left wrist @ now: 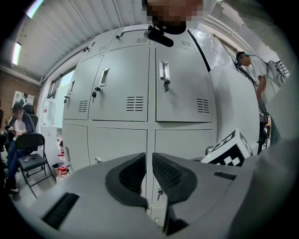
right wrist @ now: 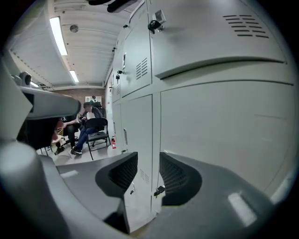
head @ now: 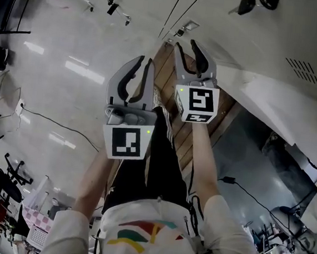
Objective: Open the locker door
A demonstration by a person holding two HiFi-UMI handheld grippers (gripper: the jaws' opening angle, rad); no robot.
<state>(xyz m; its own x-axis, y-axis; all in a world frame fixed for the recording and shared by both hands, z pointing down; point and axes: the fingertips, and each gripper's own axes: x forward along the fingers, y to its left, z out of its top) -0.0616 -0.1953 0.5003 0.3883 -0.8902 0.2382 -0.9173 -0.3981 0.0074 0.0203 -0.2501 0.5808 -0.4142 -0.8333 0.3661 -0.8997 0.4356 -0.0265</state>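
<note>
A bank of grey lockers [left wrist: 149, 93] faces me in the left gripper view, and its upper doors carry handles with keys [left wrist: 163, 78]. My left gripper [left wrist: 148, 164] is shut and empty, held away from the doors. Seen from the head, both grippers point forward side by side, the left gripper [head: 142, 74] and the right gripper [head: 189, 49]. In the right gripper view the lockers [right wrist: 210, 116] run close along the right. My right gripper [right wrist: 148, 164] is open, with a lower door's edge [right wrist: 152, 140] and a small key [right wrist: 159, 190] seen beyond the gap. Nothing is held.
A person sits on a folding chair [right wrist: 96, 133] further down the row, with a red bottle [right wrist: 112, 141] on the floor near the lockers. A second person [left wrist: 256, 70] stands at the right end. Cables [head: 53, 120] trail over the glossy floor.
</note>
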